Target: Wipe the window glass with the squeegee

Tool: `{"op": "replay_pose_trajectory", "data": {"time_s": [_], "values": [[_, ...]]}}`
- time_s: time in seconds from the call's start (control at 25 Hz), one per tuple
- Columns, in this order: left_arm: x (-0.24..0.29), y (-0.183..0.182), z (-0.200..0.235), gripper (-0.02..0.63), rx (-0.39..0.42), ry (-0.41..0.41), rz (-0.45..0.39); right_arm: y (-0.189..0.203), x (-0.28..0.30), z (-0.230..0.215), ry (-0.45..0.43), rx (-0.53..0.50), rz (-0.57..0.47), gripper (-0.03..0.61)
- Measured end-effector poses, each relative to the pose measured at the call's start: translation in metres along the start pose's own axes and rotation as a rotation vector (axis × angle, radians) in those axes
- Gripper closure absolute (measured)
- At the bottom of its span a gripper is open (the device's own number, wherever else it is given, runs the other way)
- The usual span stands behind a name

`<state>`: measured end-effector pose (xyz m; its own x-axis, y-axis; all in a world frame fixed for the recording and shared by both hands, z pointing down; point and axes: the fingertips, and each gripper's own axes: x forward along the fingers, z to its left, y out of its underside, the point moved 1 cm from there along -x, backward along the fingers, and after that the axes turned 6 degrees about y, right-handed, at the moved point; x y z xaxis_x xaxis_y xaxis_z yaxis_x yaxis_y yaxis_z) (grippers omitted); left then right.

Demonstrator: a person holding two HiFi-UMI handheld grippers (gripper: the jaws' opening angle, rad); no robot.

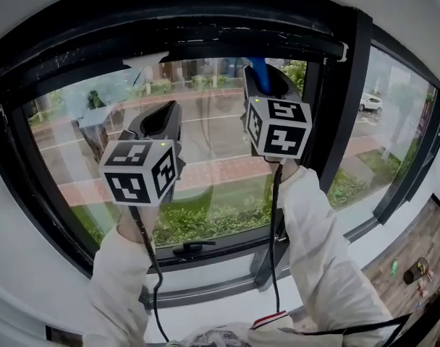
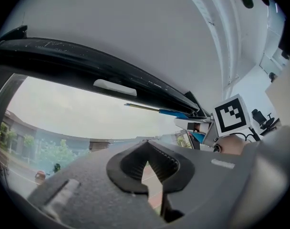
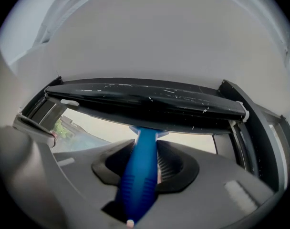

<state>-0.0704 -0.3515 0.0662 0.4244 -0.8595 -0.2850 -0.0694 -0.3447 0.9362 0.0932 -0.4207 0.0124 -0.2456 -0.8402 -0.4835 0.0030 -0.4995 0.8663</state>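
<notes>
White sleeves (image 1: 318,244) nearest, left gripper (image 1: 161,114) raised before window glass (image 1: 213,165), jaws pressed together on nothing, right gripper (image 1: 269,79) pinching blue squeegee (image 3: 138,175) handle, blade under black top frame (image 3: 145,99)

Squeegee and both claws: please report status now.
Right claw shut on squeegee handle. Left claw shut, empty. Blade up near top frame of window glass. Nothing in the way.
</notes>
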Motion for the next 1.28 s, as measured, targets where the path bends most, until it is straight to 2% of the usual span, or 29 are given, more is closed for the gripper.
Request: {"op": "replay_pose_trajectory", "data": {"time_s": [0.36,0.92,1.28], "values": [[0.004,0.011,-0.010,0.615,-0.029,0.025,-0.004,0.017,0.000,0.005,0.010,-0.044,0.025,0.431],[-0.023,0.044,-0.004,0.615,-0.036,-0.014,0.053,0.046,-0.017,0.011,0.007,-0.011,0.060,0.431],[-0.034,0.079,-0.003,0.614,-0.059,-0.036,0.102,0.068,-0.029,0.014,0.008,0.016,0.075,0.431]]}}
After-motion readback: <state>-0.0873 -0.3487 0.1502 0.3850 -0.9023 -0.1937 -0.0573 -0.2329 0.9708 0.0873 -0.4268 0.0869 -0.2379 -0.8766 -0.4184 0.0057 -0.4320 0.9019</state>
